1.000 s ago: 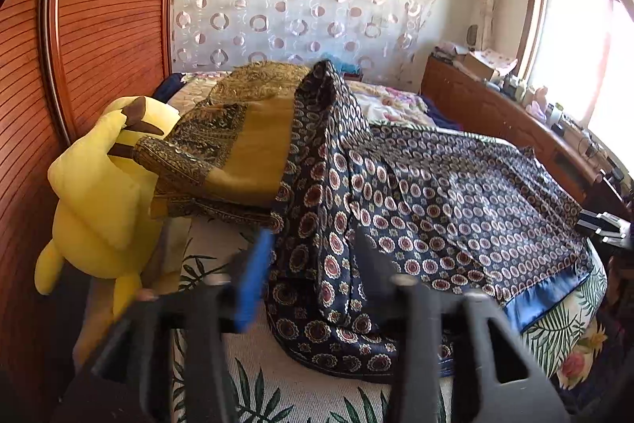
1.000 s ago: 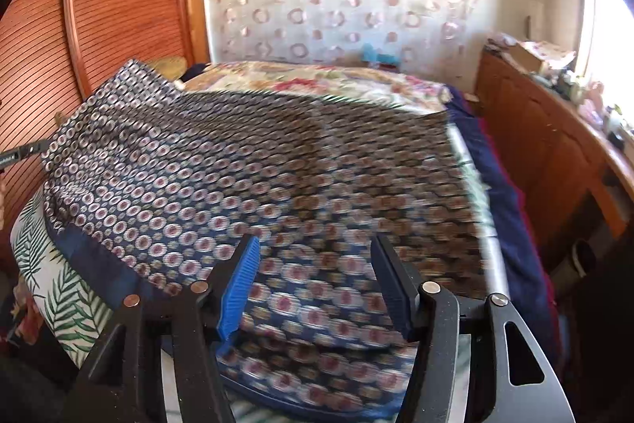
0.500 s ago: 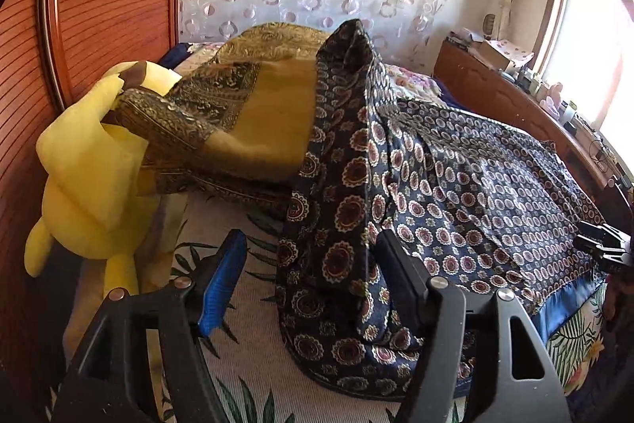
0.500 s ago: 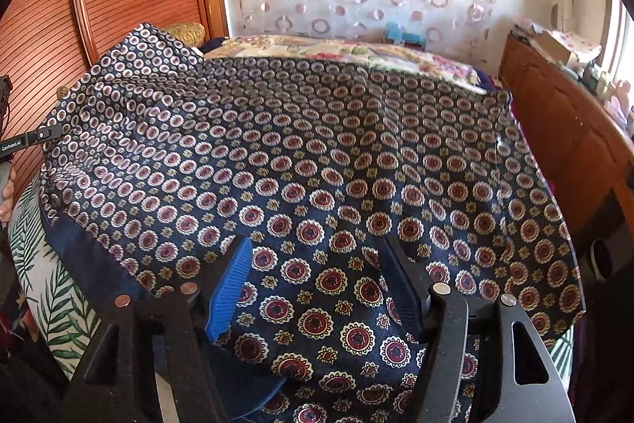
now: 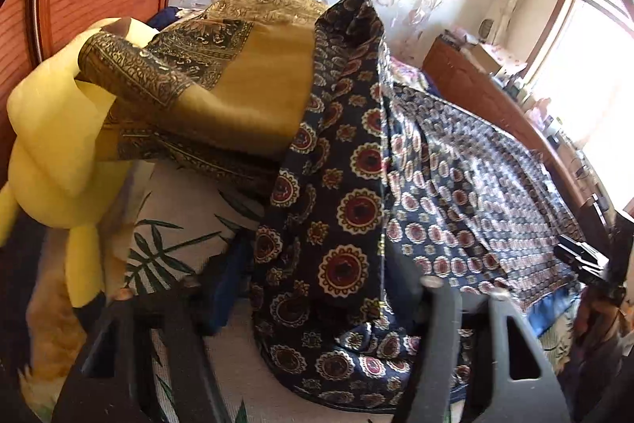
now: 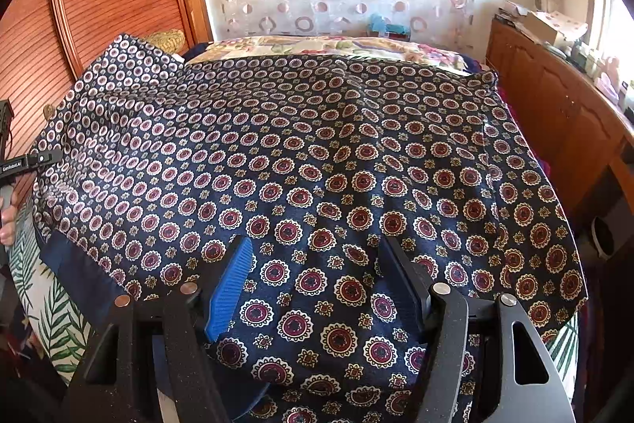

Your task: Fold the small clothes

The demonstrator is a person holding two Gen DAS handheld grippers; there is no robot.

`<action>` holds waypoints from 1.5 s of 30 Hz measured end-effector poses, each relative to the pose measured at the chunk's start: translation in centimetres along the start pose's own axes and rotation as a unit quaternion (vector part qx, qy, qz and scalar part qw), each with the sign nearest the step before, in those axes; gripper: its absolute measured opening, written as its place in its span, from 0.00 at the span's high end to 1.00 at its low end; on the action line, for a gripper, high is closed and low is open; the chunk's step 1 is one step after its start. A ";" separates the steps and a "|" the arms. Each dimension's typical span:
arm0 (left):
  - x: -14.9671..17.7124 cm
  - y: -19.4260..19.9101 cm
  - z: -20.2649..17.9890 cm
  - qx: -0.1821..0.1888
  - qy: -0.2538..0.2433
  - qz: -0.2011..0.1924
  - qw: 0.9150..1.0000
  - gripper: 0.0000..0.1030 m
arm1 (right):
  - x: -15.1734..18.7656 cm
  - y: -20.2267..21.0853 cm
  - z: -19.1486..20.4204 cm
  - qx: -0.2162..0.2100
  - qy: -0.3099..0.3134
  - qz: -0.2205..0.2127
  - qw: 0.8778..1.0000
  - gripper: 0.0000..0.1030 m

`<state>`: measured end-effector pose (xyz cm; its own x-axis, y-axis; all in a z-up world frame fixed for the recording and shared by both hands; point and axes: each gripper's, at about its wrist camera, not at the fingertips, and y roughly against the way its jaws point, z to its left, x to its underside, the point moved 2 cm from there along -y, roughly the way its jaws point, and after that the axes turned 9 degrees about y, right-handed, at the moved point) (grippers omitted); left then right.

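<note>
1. The navy scarf (image 6: 317,161) lies spread across the bed (image 6: 43,308), its near edge towards both tongs, ready for folding.
2. Its left end is bunched up into a ridge (image 5: 348,161) against a mustard cloth (image 5: 245,94), so it needs pulling flat.
3. The left gripper (image 5: 317,288) has just been closing, its jaws astride that ridge; a firm pinch isn't visible.
4. The right gripper (image 6: 317,280) hovers part open over the near hem, holding nothing.
5. A yellow plush (image 5: 51,145) sits far left.

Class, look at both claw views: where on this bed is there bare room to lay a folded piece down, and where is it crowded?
Bare leaf-print sheet shows between the yellow plush toy and the navy patterned cloth, in front of the mustard cloth. A narrow strip runs along the near edge. The navy cloth covers most of the bed; the far left corner is piled.
</note>
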<state>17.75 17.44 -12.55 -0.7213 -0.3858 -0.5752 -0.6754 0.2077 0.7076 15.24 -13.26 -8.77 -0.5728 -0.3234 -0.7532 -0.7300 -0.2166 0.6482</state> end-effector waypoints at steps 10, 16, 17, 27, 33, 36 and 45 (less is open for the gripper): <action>0.2 2.2 -2.8 0.029 -0.035 -0.019 0.999 0.95 | 0.0 -0.5 0.2 -0.004 -0.004 0.004 1.000 0.34; -1.0 4.8 -7.2 0.052 -0.072 -0.057 0.994 0.96 | 0.0 -0.6 0.2 -0.007 -0.003 0.006 1.000 0.34; -1.1 5.1 -7.4 0.057 -0.076 -0.059 0.994 0.96 | 0.0 -0.7 0.2 -0.007 -0.003 0.006 1.000 0.34; -1.8 5.1 -16.4 0.097 -0.145 -0.062 0.983 0.96 | 0.8 1.7 -2.4 0.000 -0.025 -0.016 1.000 0.34; -0.9 3.9 -22.9 0.134 -0.187 -0.047 0.972 0.96 | 3.2 5.1 -5.8 0.009 -0.048 -0.035 0.998 0.34; -0.3 3.2 -26.1 0.147 -0.214 -0.034 0.965 0.96 | 4.5 6.7 -7.2 0.016 -0.059 -0.041 0.997 0.34; 1.9 2.0 -34.1 0.184 -0.268 0.003 0.946 0.96 | 7.2 10.6 -8.8 0.024 -0.088 -0.070 0.993 0.34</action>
<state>20.28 -13.54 1.82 -0.6326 0.1071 -0.7670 -0.6075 0.5456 0.5772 6.65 -25.95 -6.31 -0.5180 -0.1258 -0.8461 -0.8213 -0.2034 0.5330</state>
